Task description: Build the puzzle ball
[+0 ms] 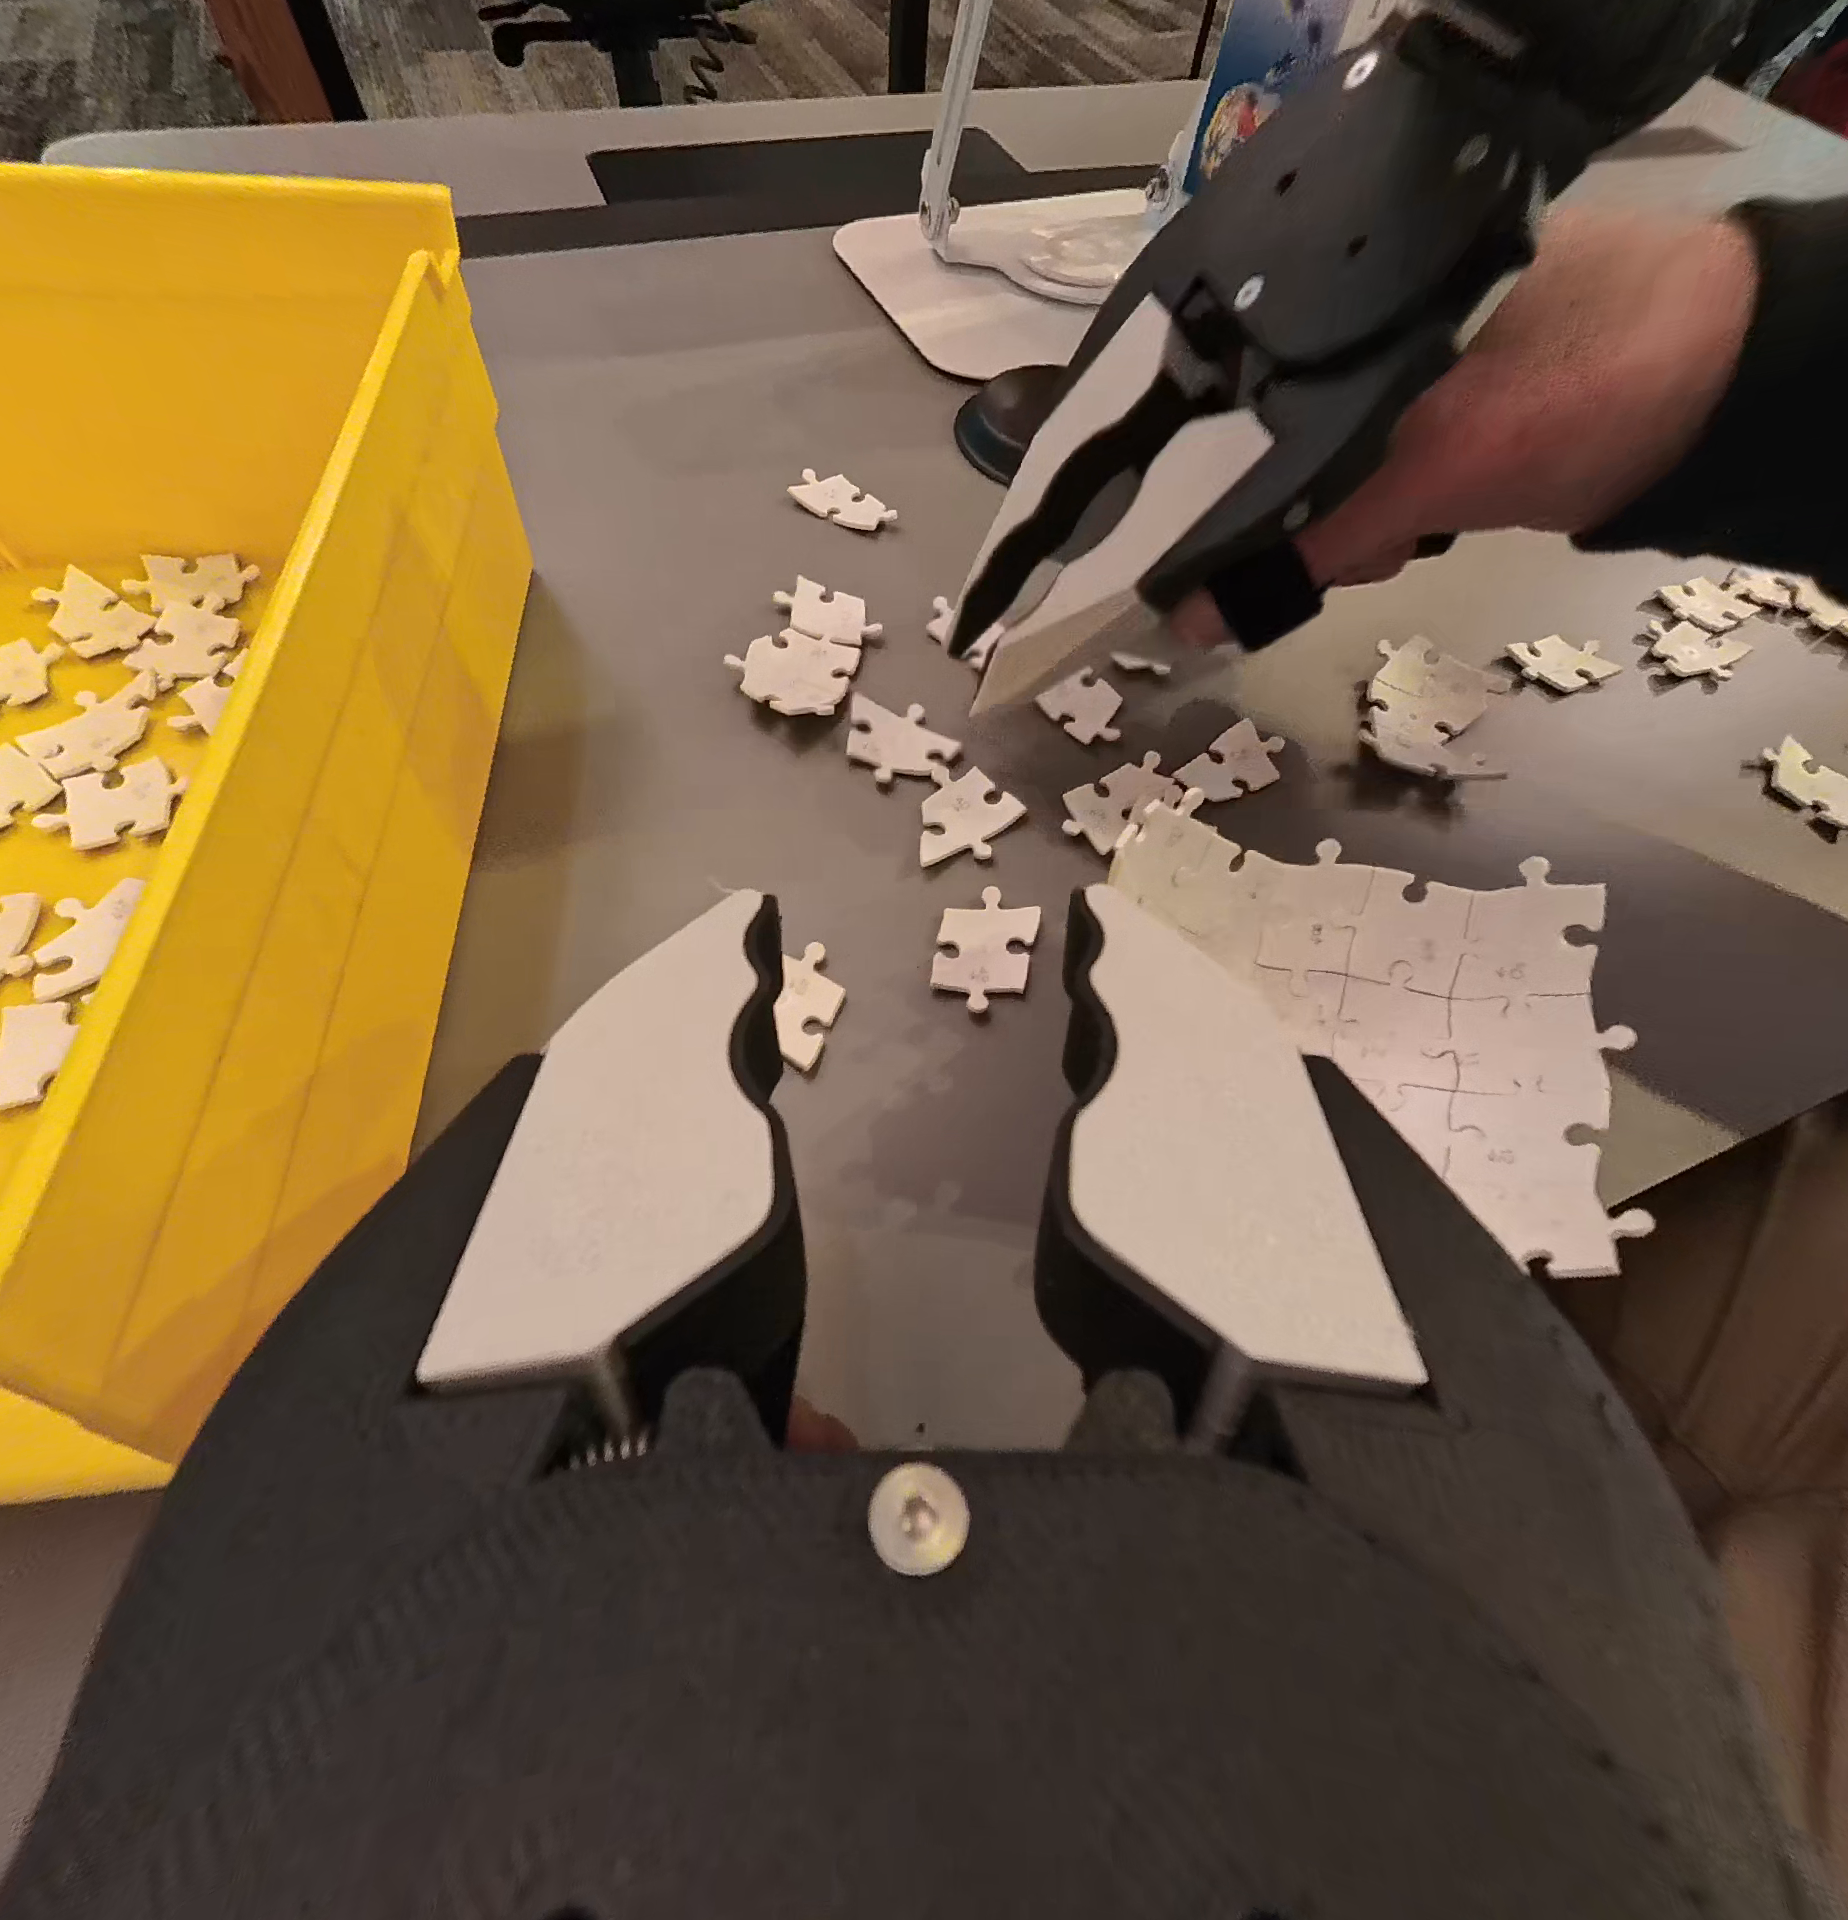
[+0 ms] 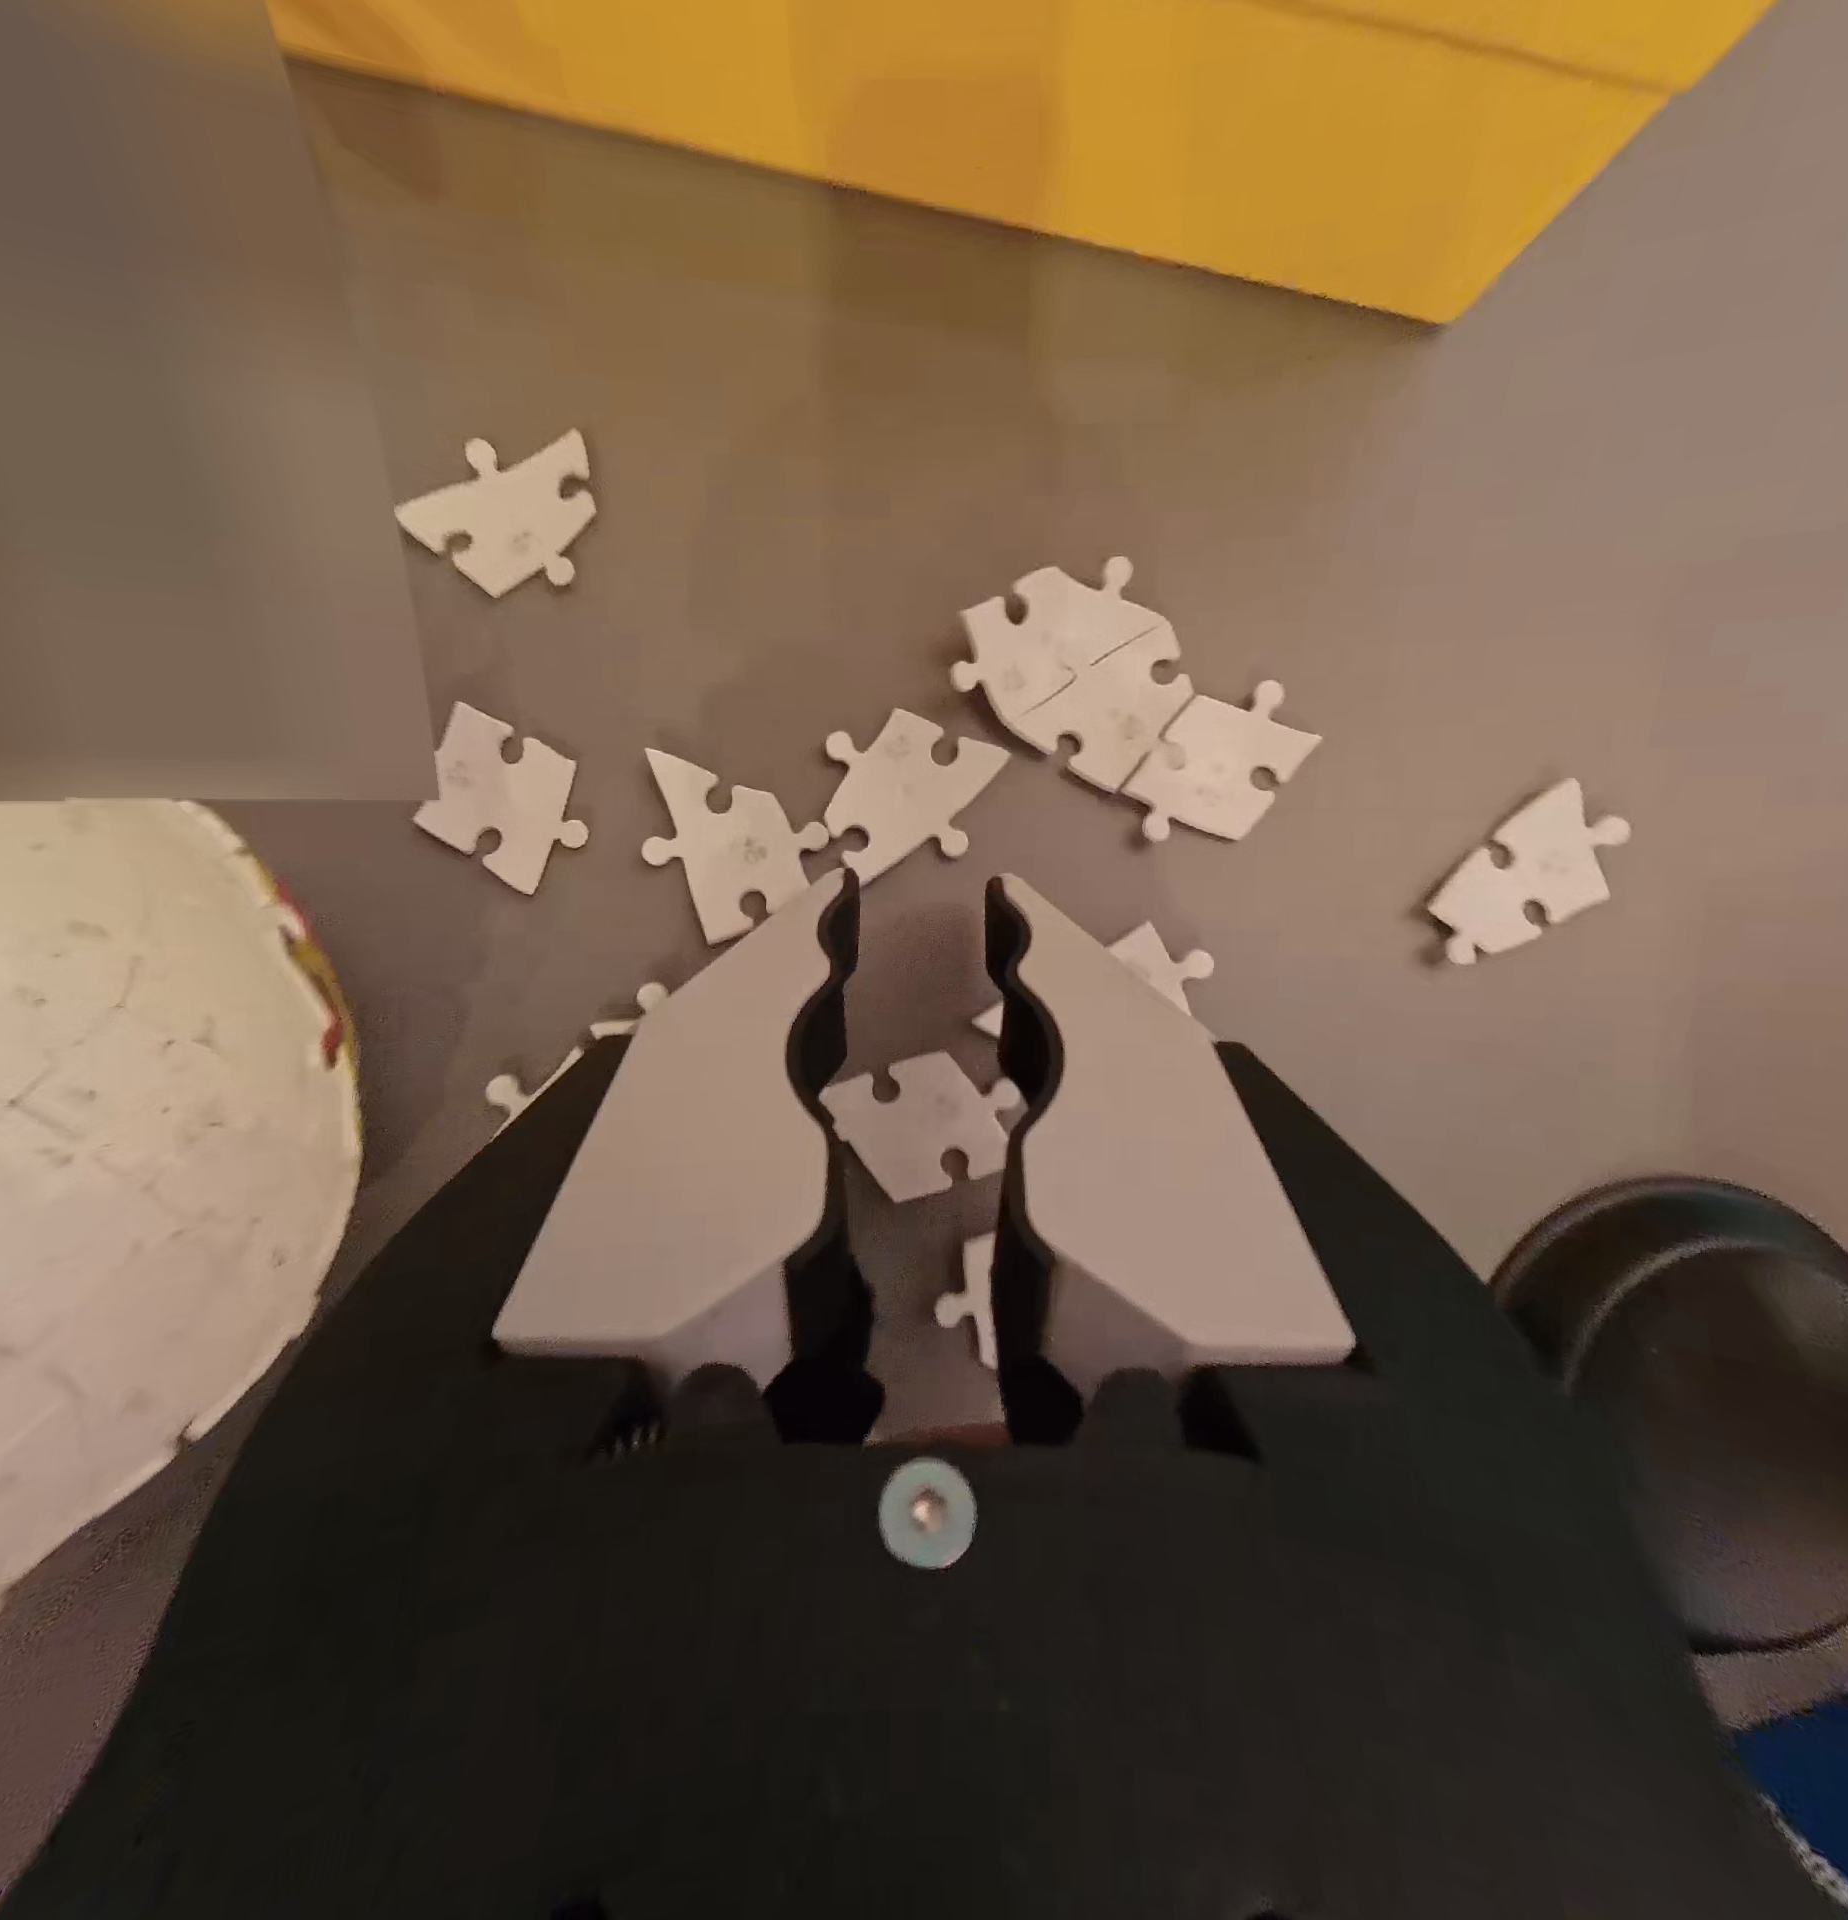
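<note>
White cardboard puzzle pieces lie scattered beside the yellow plastic bin, one directly below our parted, empty right gripper, which is nearer them than our left gripper, also released and empty.

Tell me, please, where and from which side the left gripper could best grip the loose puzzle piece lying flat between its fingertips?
Probably from straight above, fingers closing on two opposite straight edges of the puzzle piece. It lies flat on the table, apart from its neighbours, so a side approach finds nothing to pinch. The left gripper is open already.
</note>
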